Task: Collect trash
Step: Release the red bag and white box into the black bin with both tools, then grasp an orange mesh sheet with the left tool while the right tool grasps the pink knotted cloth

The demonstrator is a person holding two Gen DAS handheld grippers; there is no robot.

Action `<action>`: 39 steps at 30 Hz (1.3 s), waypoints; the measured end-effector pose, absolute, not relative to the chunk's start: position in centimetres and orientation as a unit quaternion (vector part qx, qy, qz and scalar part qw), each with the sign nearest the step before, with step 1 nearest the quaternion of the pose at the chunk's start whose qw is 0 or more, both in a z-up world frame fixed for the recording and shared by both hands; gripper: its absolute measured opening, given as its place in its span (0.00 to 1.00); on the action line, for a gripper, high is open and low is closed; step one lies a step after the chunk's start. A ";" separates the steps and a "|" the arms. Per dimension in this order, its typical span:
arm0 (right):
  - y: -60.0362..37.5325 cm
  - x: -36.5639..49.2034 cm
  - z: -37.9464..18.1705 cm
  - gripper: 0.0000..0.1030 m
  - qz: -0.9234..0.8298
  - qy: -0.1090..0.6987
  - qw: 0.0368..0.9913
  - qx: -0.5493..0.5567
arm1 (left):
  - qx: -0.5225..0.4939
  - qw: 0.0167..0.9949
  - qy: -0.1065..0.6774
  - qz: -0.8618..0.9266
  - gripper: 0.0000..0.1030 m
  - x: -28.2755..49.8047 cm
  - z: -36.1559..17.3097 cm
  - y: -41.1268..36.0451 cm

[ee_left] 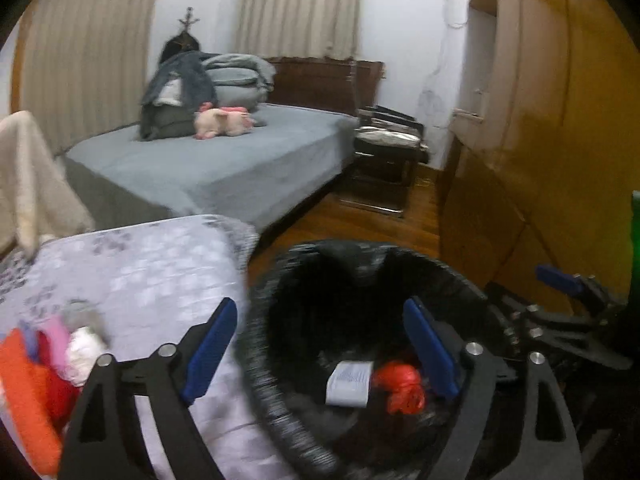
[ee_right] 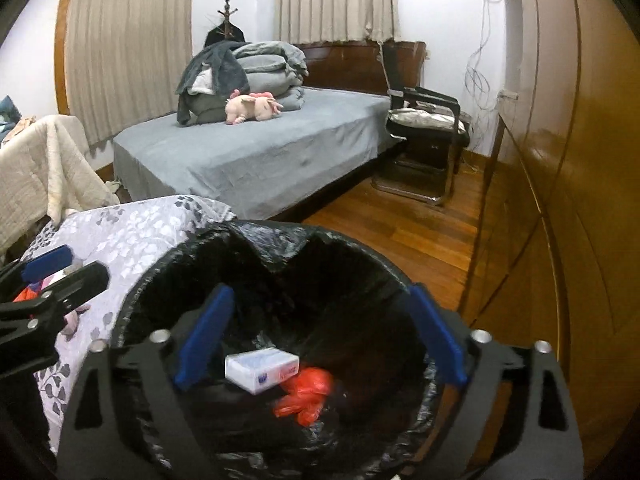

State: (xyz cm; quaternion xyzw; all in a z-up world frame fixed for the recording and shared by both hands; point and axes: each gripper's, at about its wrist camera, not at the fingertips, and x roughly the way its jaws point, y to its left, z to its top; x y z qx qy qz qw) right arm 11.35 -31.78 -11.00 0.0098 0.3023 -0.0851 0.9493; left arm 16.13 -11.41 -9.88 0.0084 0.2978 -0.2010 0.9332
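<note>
- Since a white box (ee_right: 262, 368) and a crumpled red wrapper (ee_right: 306, 398) already lie at the bottom of the black-lined bin (ee_right: 280, 248), I'd judge part of the collecting done.
- Both tools hang over the bin: the right tool (ee_right: 320, 334) and the left tool (ee_left: 320, 344) each gape wide with nothing between the blue pads.
- More bits, orange and pink (ee_left: 48, 356), sit on the floral bedspread (ee_left: 152, 264) just beside the bin, probably still to gather.
- Beyond are a grey bed (ee_right: 248, 160), a plush pig (ee_right: 254, 107), a chair (ee_right: 430, 136), curtains and a wooden floor (ee_right: 404, 232).

Bin (ee_right: 132, 300) mouth open above; mattress (ee_right: 132, 232) tight at left, wardrobe (ee_right: 560, 240) close right.
</note>
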 end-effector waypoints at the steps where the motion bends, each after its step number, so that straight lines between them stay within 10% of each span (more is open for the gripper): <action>1: -31.3 11.4 -10.8 0.89 -0.079 0.301 0.950 0.008 | 0.010 0.937 0.296 -0.187 0.83 15.9 -9.8 -10.3; 19: -11.9 15.1 -10.5 0.92 0.120 0.298 0.947 -0.025 | -0.009 0.947 0.314 0.068 0.86 12.0 -12.2 10.6; 33: -7.4 18.2 -13.6 0.92 0.143 0.320 0.935 -0.048 | -0.005 0.935 0.347 0.069 0.86 13.5 -15.8 10.8; 39: -6.5 19.0 -15.2 0.89 0.153 0.334 0.928 -0.058 | -0.013 0.931 0.357 0.071 0.57 13.2 -16.9 12.1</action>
